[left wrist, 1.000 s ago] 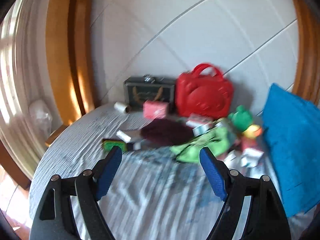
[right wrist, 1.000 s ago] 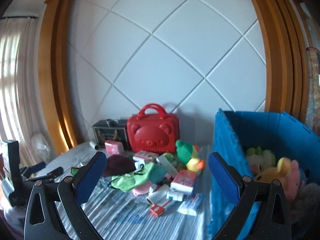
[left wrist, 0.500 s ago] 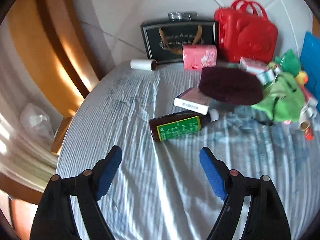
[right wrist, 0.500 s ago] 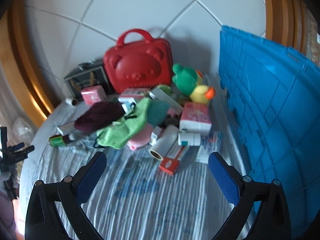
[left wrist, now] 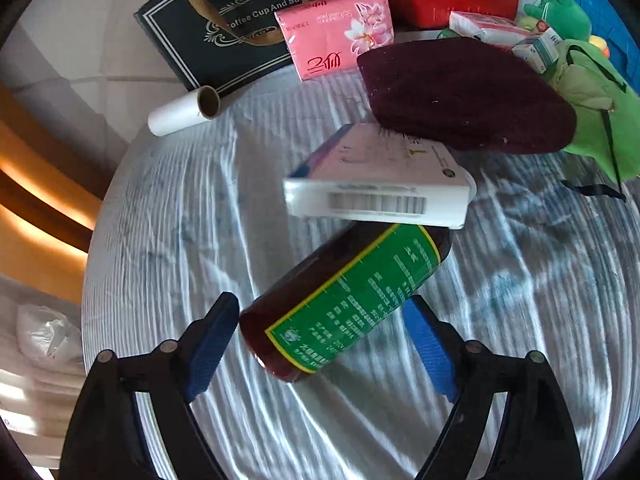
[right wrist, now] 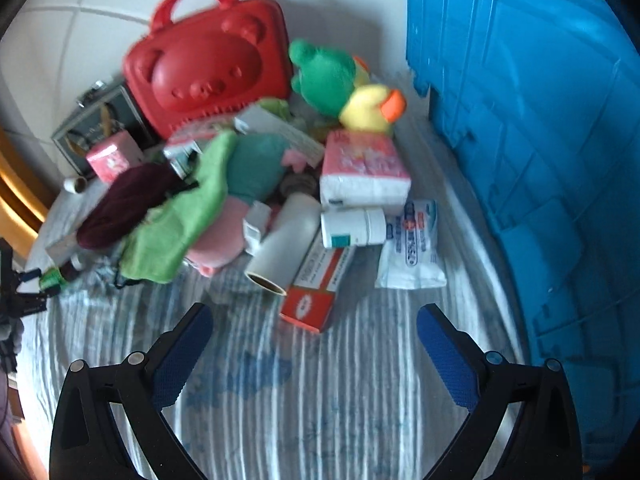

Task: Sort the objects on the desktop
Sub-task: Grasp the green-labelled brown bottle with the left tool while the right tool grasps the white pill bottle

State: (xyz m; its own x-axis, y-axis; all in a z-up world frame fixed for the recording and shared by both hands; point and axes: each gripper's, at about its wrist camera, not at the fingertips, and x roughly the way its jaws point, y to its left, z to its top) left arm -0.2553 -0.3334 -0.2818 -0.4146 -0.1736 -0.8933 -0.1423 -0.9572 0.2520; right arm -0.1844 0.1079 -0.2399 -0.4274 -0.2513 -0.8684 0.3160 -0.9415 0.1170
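A brown bottle with a green label [left wrist: 340,300] lies on the striped cloth, its base between the fingers of my open left gripper [left wrist: 320,320]; the pads stand just beside it, apart from it. A white box with a barcode [left wrist: 376,184] rests on the bottle's neck end. My right gripper [right wrist: 314,328] is open and empty above the cloth, just short of a red-and-white box [right wrist: 316,288], a white roll [right wrist: 284,240] and a white pill bottle [right wrist: 352,226].
A maroon hat [left wrist: 468,96], pink tissue pack [left wrist: 336,34], black gift bag [left wrist: 248,8], small white roll [left wrist: 184,112] and green cloth [left wrist: 596,92] lie behind. A blue crate [right wrist: 540,140] stands right. A red bear case [right wrist: 208,64], plush toys [right wrist: 344,84], tissue pack [right wrist: 362,168] and wipes [right wrist: 412,248] crowd the pile.
Both grippers have moved down and forward. The left one has closed in around the brown bottle's base. The right one has come close to the pile beside the crate.
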